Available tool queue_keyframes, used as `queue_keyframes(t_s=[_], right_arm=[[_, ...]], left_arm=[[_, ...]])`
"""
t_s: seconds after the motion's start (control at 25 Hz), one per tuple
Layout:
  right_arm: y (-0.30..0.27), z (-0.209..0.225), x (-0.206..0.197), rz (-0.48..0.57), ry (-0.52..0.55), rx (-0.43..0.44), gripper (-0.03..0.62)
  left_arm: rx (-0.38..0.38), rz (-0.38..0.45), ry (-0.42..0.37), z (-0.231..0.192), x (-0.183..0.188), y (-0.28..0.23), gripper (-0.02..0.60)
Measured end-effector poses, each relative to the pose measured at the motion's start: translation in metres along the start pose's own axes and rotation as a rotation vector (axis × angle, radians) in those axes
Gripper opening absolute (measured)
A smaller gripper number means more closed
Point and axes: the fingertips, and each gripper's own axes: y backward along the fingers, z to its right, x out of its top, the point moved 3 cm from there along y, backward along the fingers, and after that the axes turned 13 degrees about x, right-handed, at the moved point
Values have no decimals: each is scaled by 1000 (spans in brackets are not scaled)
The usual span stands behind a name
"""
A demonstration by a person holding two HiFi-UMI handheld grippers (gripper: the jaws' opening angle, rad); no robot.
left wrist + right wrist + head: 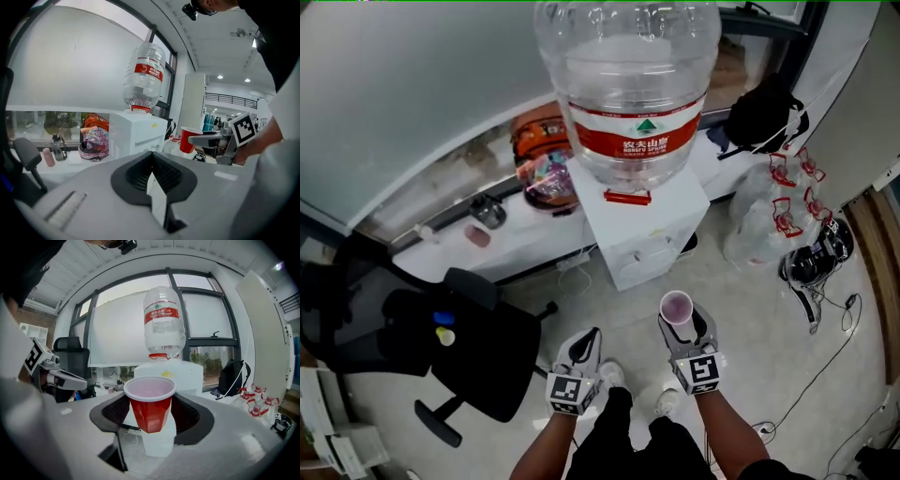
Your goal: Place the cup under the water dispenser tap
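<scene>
- The red cup [150, 404] is upright in the middle of the right gripper view, its white inside open to the top. In the head view it is in the lower middle of the frame, in front of the water dispenser [642, 225] and apart from it, above the floor.
- The right gripper [150, 414] is clamped on the cup: the two black pads press on the cup's left and right sides.
- In the left gripper view the cup is seen small at the right of centre, held out at the tip of the right gripper.
- The left gripper [152, 173] has its jaws together, and nothing is between them. In the head view it is just left of the right gripper, in the lower middle, and both point toward the dispenser.
- The dispenser is a white box. A big clear water bottle [628, 84] with a red label stands upside down on its top and fills the upper middle of the head view.
- I cannot make out the tap clearly on the front of the dispenser.
- Behind the dispenser a white ledge [412, 253] runs along the window. An orange bag [539, 131] lies on it to the left of the bottle, and a black backpack [764, 112] to the right.
- A black office chair [459, 352] stands at the lower left of the head view.
- Clear plastic bags [769, 206] with red handles lie on the floor at the right.
</scene>
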Motion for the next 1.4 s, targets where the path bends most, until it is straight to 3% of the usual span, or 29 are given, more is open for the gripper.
queue_keyframes(t_s=[0.6, 0.76, 1.4], right_arm=[[-123, 49, -142, -61, 4, 17, 276], [-147, 59, -173, -81, 22, 4, 278], [-213, 92, -232, -20, 39, -36, 279]], left_arm=[[21, -34, 21, -54, -99, -90, 17], [27, -28, 44, -61, -105, -97, 17], [16, -41, 63, -77, -159, -111, 17]])
